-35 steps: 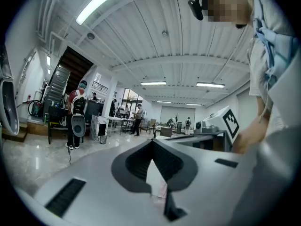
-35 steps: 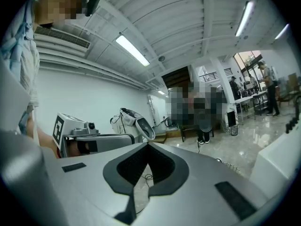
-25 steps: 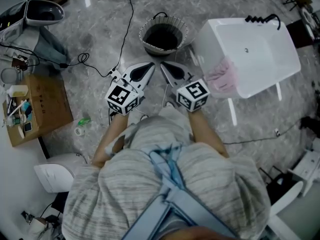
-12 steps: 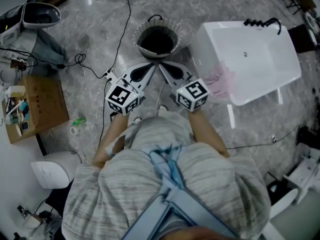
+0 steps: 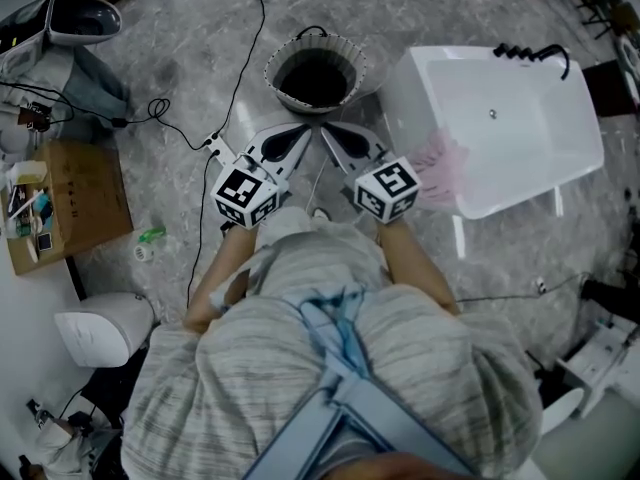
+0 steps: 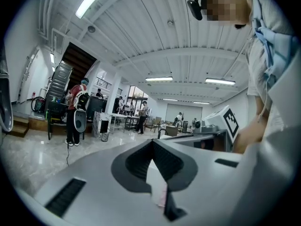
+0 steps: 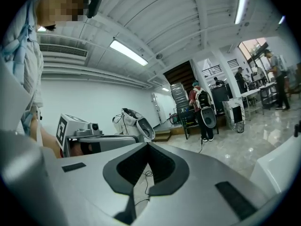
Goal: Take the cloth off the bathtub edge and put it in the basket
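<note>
Basket (image 5: pixel 352 54) interior reads dark; pink cloth (image 5: pixel 441 164) drapes bathtub (image 5: pixel 530 138) edge.

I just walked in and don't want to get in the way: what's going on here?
A person holds a tool in each hand. The left tool and the right tool are both shut and empty, side by side, pointing toward the basket. The pink cloth hangs over the edge of the bathtub on the person's right, and neither tool touches it. The cloth has not yet been picked up.
</note>
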